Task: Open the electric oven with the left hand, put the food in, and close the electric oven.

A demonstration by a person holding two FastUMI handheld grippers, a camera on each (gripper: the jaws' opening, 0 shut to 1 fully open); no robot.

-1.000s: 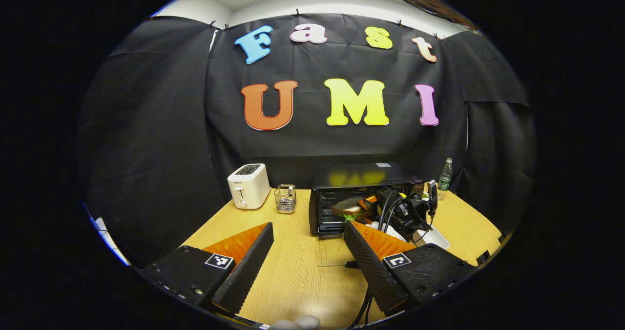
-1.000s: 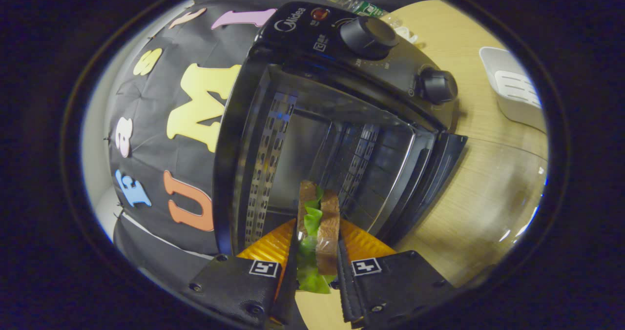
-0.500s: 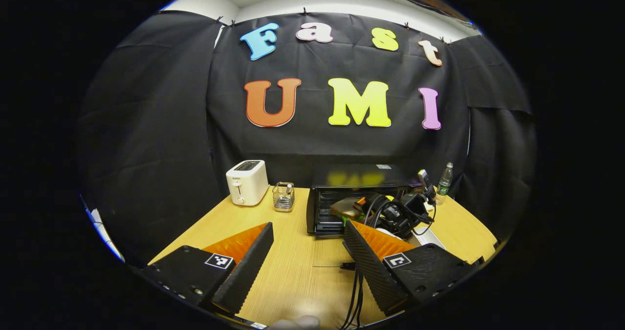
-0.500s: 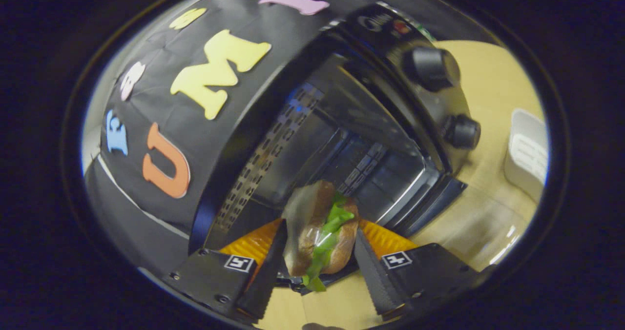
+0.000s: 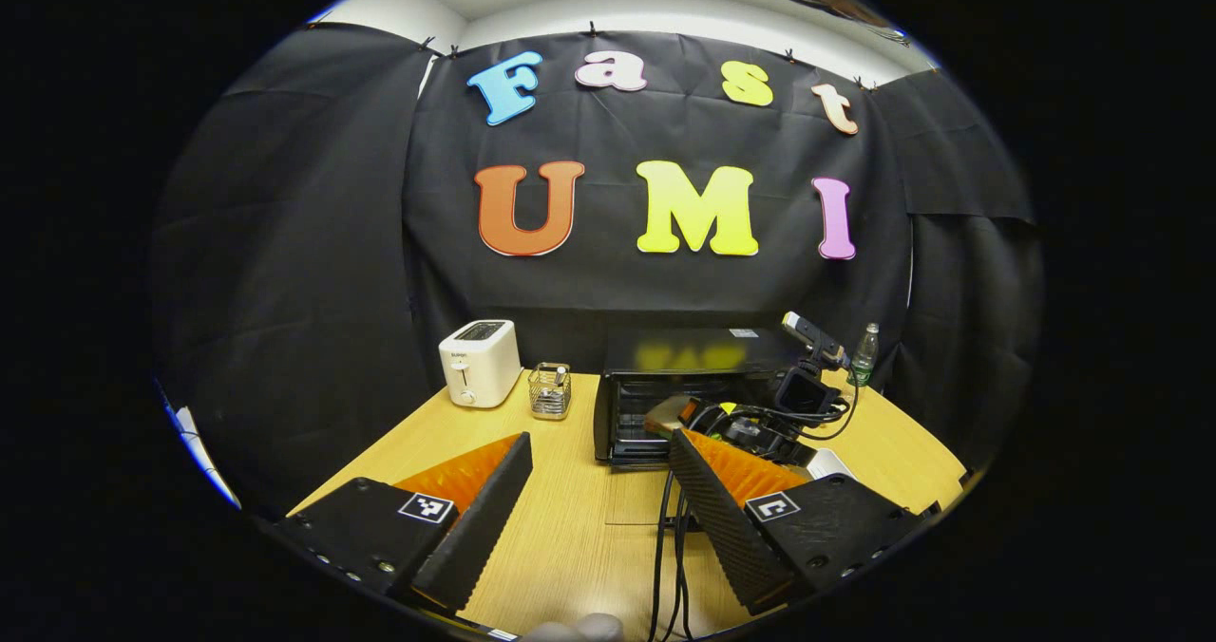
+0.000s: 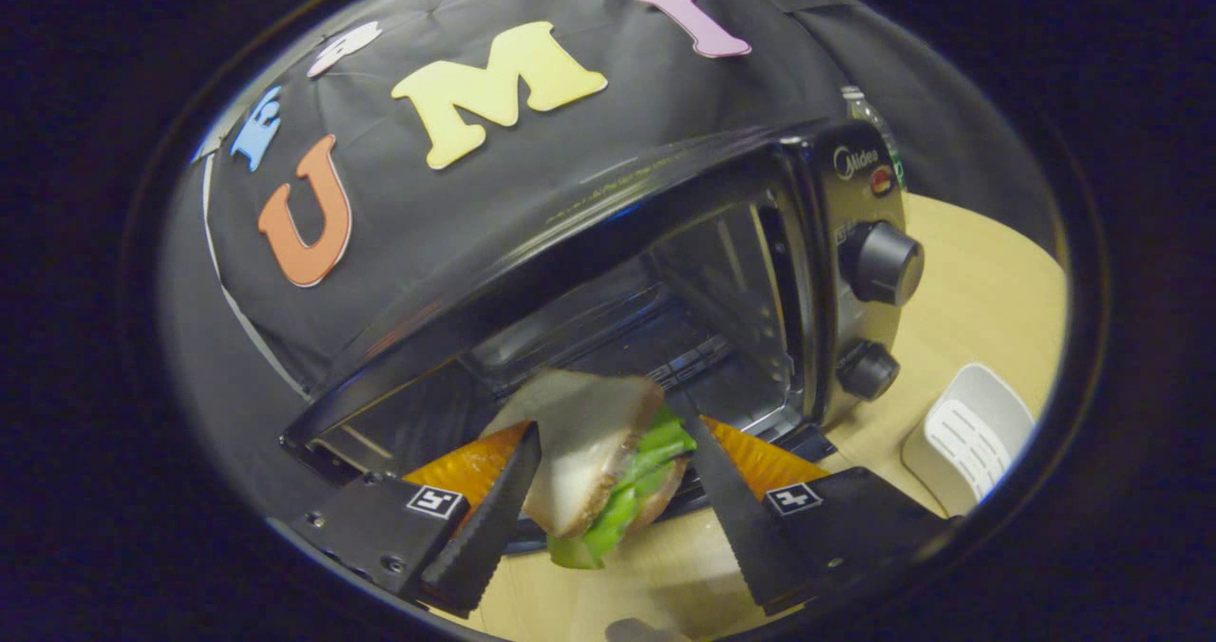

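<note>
Right gripper [image 6: 603,504] spread apart, sandwich [image 6: 598,466] between, contact unclear, oven [image 6: 665,281] mouth at 12 o'clock. Left gripper [image 5: 598,504] fingers apart, empty.

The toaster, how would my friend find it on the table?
Start at the wooden table and its black oven. Left of the oven stands a small wire basket, then the toaster. It is the white boxy thing with a slot on top.

Brand "Midea" – on the electric oven [image 6: 860,243] front panel – nothing else legible
</note>
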